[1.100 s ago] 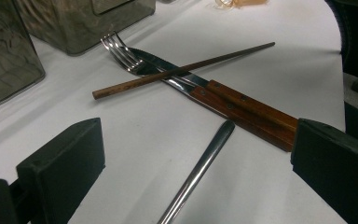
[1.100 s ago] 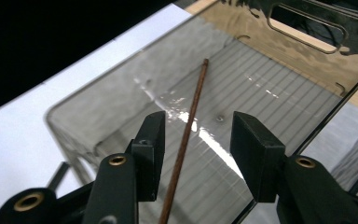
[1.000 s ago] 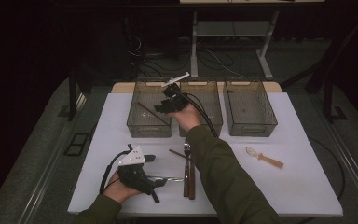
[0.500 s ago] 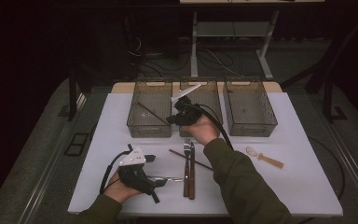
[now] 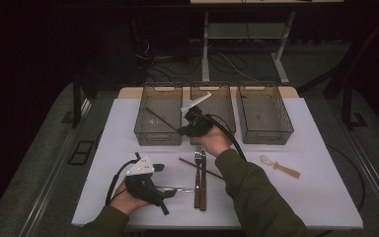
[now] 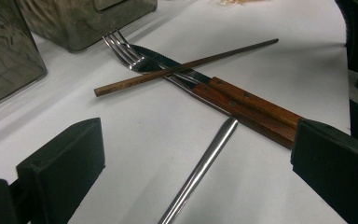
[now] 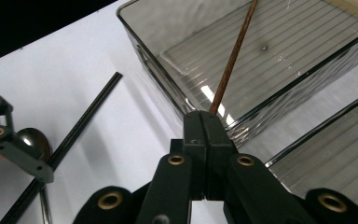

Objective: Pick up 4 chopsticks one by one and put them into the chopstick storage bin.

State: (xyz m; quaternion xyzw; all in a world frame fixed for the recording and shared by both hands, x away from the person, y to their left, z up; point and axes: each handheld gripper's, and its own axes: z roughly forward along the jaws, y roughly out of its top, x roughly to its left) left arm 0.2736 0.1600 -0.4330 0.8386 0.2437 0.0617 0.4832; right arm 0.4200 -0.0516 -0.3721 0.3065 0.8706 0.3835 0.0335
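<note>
My right gripper [image 5: 183,130] hangs over the near rim of the left clear bin [image 5: 143,129], shut on a brown chopstick [image 7: 230,60]. That chopstick [image 5: 160,118] slants away into the bin. My left gripper [image 5: 164,191] rests low at the table's front left, jaws open. A thin metal handle [image 6: 200,168] lies between its fingers and touches neither. Beyond it a second brown chopstick [image 6: 182,67] lies across a fork [image 6: 126,51] and a wooden-handled knife [image 6: 256,105].
A middle bin [image 5: 212,94] and a right bin [image 5: 264,128] stand in a row with the left one. A wooden-handled spoon [image 5: 279,167] lies at the right. A thin black rod [image 7: 70,140] lies on the white table [image 5: 316,197] near the left gripper.
My right gripper has come toward the person and down, from above the bins to the left bin's near rim, with the chopstick in it. The left gripper has stayed put.
</note>
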